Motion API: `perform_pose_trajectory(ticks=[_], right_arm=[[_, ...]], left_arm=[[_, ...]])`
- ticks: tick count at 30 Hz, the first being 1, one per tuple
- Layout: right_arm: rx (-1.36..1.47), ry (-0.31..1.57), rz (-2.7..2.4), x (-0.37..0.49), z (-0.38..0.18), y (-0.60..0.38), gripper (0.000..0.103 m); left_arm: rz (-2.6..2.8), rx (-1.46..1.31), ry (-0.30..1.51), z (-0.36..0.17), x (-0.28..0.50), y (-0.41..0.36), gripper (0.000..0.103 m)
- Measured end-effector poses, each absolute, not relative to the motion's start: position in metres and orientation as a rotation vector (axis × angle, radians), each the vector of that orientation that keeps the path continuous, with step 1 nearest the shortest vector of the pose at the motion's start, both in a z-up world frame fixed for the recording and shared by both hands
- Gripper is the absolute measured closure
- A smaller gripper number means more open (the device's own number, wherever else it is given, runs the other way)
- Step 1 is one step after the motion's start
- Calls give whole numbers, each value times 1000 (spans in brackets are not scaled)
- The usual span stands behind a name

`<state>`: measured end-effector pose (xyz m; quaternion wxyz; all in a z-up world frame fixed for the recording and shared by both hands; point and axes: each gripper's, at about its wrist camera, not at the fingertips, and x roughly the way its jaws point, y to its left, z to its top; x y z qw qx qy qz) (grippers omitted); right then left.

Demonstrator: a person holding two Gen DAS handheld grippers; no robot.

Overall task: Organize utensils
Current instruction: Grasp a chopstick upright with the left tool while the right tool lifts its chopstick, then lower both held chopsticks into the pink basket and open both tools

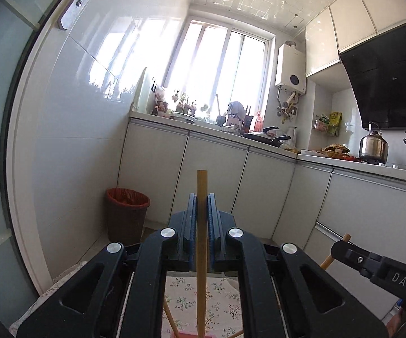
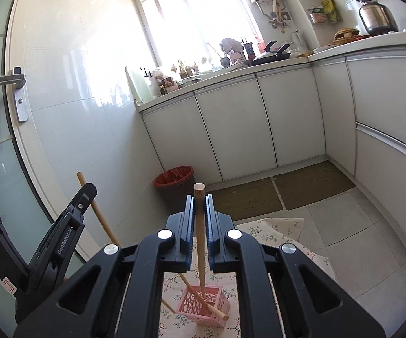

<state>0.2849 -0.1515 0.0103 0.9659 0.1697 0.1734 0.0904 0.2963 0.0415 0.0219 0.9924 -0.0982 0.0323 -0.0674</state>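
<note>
My left gripper (image 1: 202,197) is shut on an upright wooden stick (image 1: 202,242) whose lower end reaches a pink basket (image 1: 191,335) at the frame's bottom edge. My right gripper (image 2: 200,197) is shut on a second wooden stick (image 2: 200,253), which stands with its tip inside the pink perforated basket (image 2: 217,314). The basket sits on a floral cloth (image 2: 276,233). In the right wrist view the left gripper (image 2: 88,190) is at the left, with its stick (image 2: 101,219) slanting down toward the basket. The right gripper (image 1: 339,248) appears low right in the left wrist view, clamping its stick (image 1: 327,262).
A red-lined bin (image 2: 174,178) stands on the floor by the white wall. White cabinets (image 2: 231,129) under a cluttered counter (image 2: 287,62) run along the back and right. Brown mats (image 2: 313,183) lie before them. A glass door with a handle (image 2: 8,80) is left.
</note>
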Motion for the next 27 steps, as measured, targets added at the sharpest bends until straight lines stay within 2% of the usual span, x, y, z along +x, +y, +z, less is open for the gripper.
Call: perform_pose_trajectory(ticks=[8, 12, 15, 16, 18, 27], right_arm=[[287, 377, 205, 314, -25, -138, 95], [286, 395, 226, 322, -32, -130, 95], [260, 438, 269, 325, -36, -121, 87], [259, 459, 282, 326, -37, -119, 67], [285, 444, 267, 321, -36, -122, 55], [300, 427, 255, 303, -20, -127, 54]], left_arm=[[-133, -159, 137, -27, 322, 33, 96], [-129, -118, 151, -34, 319, 32, 96], [-139, -122, 181, -30, 319, 35, 96], [-134, -119, 181, -29, 317, 36, 96], [-121, -128, 156, -22, 309, 41, 96], [-152, -111, 148, -1, 292, 48, 96]])
